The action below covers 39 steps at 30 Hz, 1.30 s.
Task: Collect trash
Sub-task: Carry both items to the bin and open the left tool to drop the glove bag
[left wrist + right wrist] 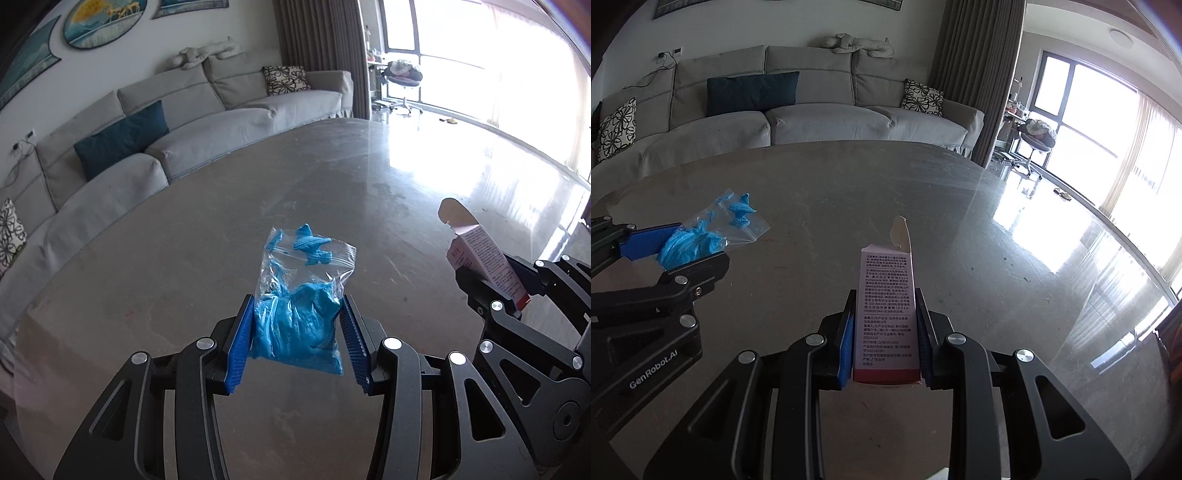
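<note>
Carrying: both pieces of trash are gripped and held above the tabletop [849, 192]; by my reading the step in hand is taking them to wherever the trash goes, and no bin shows in either view.
Left gripper [298, 334]: its jaws are closed on the clear zip bag [301, 295], the blue pads [240, 350] pressing the lump of blue stuff in the bag's lower part.
Right gripper [885, 332]: its jaws are clamped on the near end of the pink carton [885, 310], one pad on each narrow side.
Bag's place: in the left jaws, clear of the tabletop, just beside the carton on that carton's left.
Bag's axis: long axis runs away from the camera along the fingers; the sealed zip end points forward, free and unsupported.
Carton's place: in the right jaws, over the middle of the tabletop.
Carton's axis: long axis in line with the fingers; the printed face looks up at the camera, and the open end with its raised flap [899, 230] points forward.
Doing it well: keep both grips firm but gentle, since the bag is soft and may slide out, and the carton may crush.
Doing it well, further: keep the two grippers apart in transit, and hold the carton's open end level in case anything remains inside.
</note>
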Available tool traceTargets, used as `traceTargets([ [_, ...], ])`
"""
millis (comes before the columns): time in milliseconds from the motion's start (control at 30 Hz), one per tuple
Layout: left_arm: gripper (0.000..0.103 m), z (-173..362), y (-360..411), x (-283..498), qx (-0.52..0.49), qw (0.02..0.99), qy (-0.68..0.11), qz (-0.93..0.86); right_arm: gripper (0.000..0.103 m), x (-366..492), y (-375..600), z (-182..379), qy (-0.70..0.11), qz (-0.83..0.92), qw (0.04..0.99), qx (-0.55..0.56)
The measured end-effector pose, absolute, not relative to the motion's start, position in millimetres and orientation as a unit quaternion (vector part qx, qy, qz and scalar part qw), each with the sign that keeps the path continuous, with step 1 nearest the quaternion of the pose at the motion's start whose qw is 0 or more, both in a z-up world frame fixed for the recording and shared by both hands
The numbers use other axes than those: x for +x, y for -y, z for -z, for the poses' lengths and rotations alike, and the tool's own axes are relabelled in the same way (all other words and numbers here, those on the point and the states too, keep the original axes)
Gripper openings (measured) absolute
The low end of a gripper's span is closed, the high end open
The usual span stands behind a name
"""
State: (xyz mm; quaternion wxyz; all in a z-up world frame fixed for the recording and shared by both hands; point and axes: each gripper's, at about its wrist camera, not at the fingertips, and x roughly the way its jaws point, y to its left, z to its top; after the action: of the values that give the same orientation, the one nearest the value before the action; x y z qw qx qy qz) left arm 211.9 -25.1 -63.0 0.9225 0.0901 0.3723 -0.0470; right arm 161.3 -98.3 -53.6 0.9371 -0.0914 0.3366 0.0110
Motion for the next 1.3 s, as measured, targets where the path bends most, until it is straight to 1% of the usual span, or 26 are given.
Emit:
traceTargets([
  [333, 0.048, 87.6, 115.3, 103.9, 0.103, 0.899, -0.395, 0.160, 0.029, 33.9, 171.6, 66.1, -0.350, 0.074, 0.929, -0.095],
  [633, 0.048, 95.2, 168.1, 39.3, 0.116, 0.882, -0.402, 0.218, 0.029, -45.1, 222.3, 71.7, -0.360, 0.138, 0.920, -0.074],
  [967, 0.048, 103.8, 207.9, -0.8, 0.130, 0.868, -0.411, 0.245, 0.029, -91.9, 251.1, 69.6, -0.357, 0.171, 0.916, -0.056],
  [1300, 0.048, 143.7, 252.0, -6.1, 0.150, 0.841, -0.449, 0.261, 0.029, -99.9, 277.1, 72.2, -0.359, 0.205, 0.909, -0.039],
])
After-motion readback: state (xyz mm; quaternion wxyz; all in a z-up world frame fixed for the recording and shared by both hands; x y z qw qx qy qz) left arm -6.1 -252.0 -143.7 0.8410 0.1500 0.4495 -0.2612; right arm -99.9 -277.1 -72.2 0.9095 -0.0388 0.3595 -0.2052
